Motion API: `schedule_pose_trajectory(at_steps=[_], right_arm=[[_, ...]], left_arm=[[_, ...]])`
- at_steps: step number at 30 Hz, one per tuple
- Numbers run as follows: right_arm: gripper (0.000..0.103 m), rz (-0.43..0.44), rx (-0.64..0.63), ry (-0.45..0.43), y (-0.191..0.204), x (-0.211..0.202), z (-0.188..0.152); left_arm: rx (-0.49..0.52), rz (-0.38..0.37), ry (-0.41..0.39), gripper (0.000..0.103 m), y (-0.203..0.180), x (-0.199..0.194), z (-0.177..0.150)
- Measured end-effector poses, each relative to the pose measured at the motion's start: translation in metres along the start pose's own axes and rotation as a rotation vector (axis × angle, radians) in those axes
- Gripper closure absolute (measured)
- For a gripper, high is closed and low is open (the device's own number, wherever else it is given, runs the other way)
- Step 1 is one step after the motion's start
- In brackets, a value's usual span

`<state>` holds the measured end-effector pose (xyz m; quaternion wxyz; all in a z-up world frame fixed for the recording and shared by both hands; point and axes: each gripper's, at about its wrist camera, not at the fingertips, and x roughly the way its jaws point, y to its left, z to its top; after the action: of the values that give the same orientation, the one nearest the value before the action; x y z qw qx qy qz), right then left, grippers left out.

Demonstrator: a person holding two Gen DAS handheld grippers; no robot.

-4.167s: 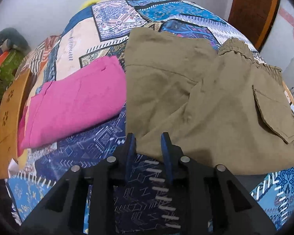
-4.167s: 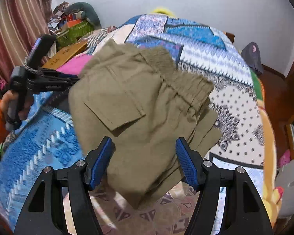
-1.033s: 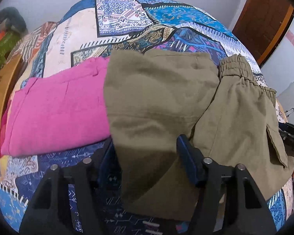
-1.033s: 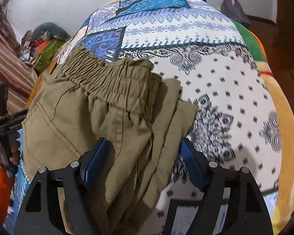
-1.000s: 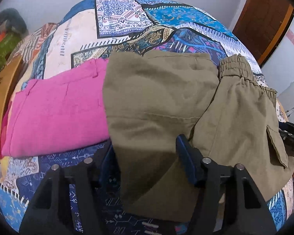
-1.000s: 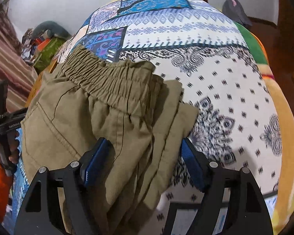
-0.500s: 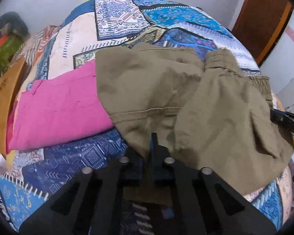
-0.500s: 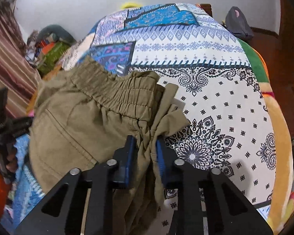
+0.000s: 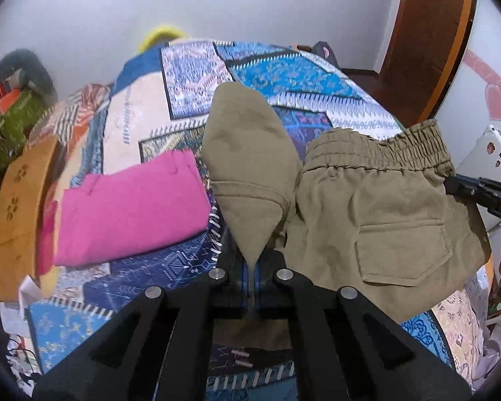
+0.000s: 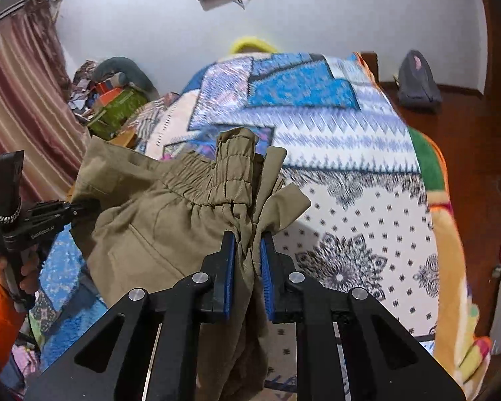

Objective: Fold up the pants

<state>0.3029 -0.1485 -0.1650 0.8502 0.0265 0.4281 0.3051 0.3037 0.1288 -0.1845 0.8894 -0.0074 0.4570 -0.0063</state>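
Pants (image 9: 377, 207) of khaki cloth hang in the air above the bed (image 9: 284, 77), held between two claws, already folded into a thick bundle with the elastic waistband on top and one flap pocket facing the left camera. The left claw (image 9: 249, 277) is closed on a pointed corner of the cloth, which stands up from its jaws toward 12 o'clock. The right claw (image 10: 247, 260) is clamped on a bunch of several layers just under the waistband; in the left view its black body comes in at 3 o'clock.

I think the main danger is in the right grip. The layers there are gathered unevenly, and some loose edges stick out toward 1 o'clock, so an inner layer may slip out when the bundle is moved or laid down, and the fold would open. The left claw holds only a narrow tip, so a strong pull between the two claws could draw this tip out of the jaws.

A second danger is the place of landing. Folded pink cloth (image 9: 130, 207) lies on the patchwork bedspread (image 10: 350, 200) at 9 o'clock from the left claw, near the hanging bundle. If the pants come down too far to that side, they may cover or push it.

A wooden board (image 9: 15, 214) lies further toward 9 o'clock.
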Motion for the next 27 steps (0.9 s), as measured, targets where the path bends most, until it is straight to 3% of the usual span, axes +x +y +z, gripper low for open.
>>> schedule_pose_trajectory(at_steps=[10, 18, 27], right_arm=[[0.092, 0.019, -0.102, -0.061, 0.049, 0.006, 0.04], [0.092, 0.059, -0.183, -0.083, 0.091, 0.049, 0.081], [0.092, 0.077, -0.248, -0.077, 0.135, 0.11, 0.117]], left_arm=[[-0.041, 0.05, -0.085, 0.102, 0.038, -0.039, 0.012], [-0.088, 0.122, -0.133, 0.102, 0.093, -0.049, 0.027], [-0.143, 0.206, -0.138, 0.102, 0.163, -0.03, 0.04]])
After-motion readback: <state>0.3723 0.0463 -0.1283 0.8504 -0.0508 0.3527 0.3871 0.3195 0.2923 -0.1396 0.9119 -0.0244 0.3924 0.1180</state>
